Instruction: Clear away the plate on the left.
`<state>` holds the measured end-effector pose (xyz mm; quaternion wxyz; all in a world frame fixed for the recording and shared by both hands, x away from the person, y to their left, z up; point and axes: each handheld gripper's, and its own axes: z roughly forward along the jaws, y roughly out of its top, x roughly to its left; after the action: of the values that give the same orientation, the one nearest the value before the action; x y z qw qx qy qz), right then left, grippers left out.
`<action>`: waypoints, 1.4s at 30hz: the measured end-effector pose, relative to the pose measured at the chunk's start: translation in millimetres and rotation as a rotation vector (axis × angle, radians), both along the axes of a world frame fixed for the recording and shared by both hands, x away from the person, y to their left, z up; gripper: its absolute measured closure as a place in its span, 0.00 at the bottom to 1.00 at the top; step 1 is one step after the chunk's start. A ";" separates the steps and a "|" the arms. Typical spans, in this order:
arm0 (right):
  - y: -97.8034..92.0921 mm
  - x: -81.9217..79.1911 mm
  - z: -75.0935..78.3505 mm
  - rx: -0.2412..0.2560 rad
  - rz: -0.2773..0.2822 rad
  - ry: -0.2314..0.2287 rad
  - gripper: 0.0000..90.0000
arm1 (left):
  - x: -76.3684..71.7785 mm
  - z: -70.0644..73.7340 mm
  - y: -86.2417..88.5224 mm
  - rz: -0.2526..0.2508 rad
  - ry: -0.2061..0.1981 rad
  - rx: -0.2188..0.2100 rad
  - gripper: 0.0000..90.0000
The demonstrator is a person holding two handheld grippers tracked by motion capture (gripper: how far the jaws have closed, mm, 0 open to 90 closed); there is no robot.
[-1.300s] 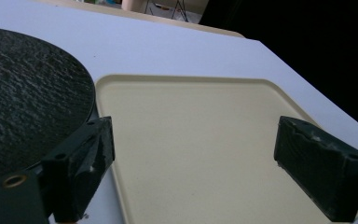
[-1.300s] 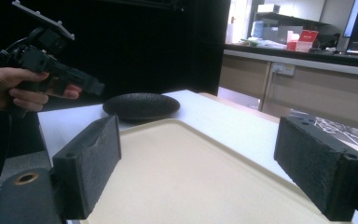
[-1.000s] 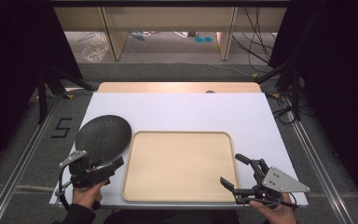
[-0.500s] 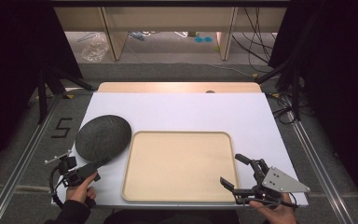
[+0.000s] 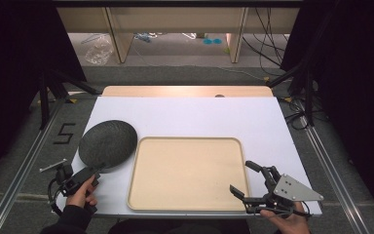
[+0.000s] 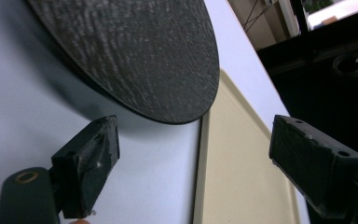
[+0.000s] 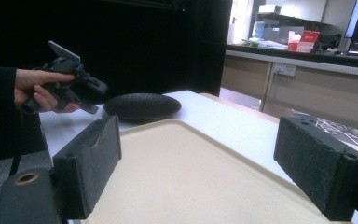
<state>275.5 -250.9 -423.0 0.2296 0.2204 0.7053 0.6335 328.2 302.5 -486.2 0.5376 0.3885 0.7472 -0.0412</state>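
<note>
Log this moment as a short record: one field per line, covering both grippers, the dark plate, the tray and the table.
left gripper: open, jaws spread wide, raised just short of the plate's near edge, holding nothing
right gripper: open, empty, at the tray's near right corner
dark plate: round, textured, lying upside down on the table left of the tray, its edge close to the tray's rim
tray: beige, rectangular, nothing on it
table: white top, with plate and tray towards the near side
</note>
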 end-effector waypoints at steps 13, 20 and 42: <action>-0.3 0.9 0.1 -0.007 -0.007 -0.018 0.18 | 10.5 -13.9 9.5 0.049 0.048 -0.085 0.20; -0.4 -1.1 0.4 -0.007 -0.003 0.016 0.18 | 17.0 -18.6 13.6 0.071 0.050 -0.132 0.21; 0.4 0.6 0.2 0.006 0.005 -0.018 0.18 | 31.7 -31.7 20.0 0.124 0.044 -0.192 0.42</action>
<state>276.1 -250.5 -422.8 0.2335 0.2137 0.7020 0.6380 359.9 322.6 -517.8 0.5572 0.2874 0.7741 -0.0875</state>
